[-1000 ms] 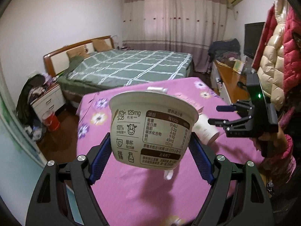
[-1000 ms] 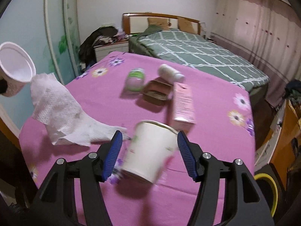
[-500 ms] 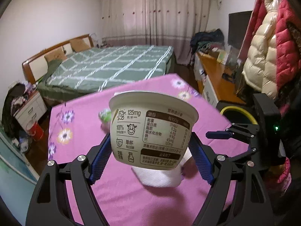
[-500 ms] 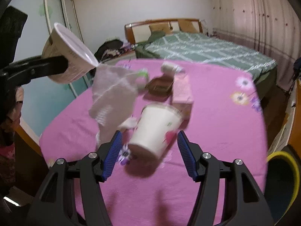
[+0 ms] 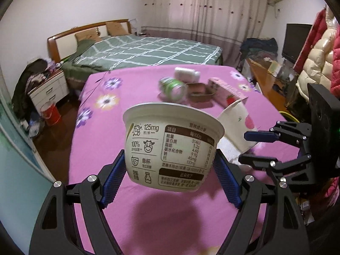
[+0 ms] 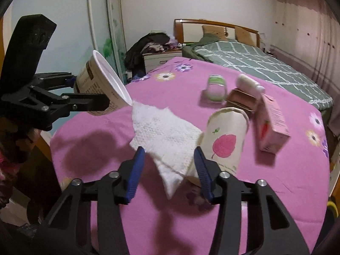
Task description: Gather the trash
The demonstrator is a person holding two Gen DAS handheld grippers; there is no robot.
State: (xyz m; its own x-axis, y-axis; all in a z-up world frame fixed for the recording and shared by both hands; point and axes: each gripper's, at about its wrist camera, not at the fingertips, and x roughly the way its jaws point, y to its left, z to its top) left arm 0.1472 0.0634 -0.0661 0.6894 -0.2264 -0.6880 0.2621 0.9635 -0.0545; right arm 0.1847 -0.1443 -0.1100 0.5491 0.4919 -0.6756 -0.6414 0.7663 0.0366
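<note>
My left gripper [image 5: 170, 170] is shut on a white yogurt cup [image 5: 172, 146] and holds it above the pink table; the cup also shows at the left of the right wrist view [image 6: 99, 89]. A white paper towel [image 6: 163, 136] hangs from the cup's rim down between the fingers of my right gripper [image 6: 170, 163], which is open. A paper cup with a pink leaf [image 6: 225, 140] lies just right of the right gripper, and shows in the left wrist view [image 5: 238, 123].
On the pink flowered tablecloth [image 6: 127, 191] lie a green-lidded jar [image 6: 215, 88], a brown tray [image 6: 241, 101], a white bottle [image 6: 249, 84] and a pink carton [image 6: 273, 123]. A green bed [image 5: 144, 53] stands beyond. A yellow-rimmed bin [image 6: 332, 208] is at the right.
The left gripper swung back toward the bed, still holding the yogurt cup. The right gripper moved left: the towel now lies between its fingers and the paper cup sits beside it.
</note>
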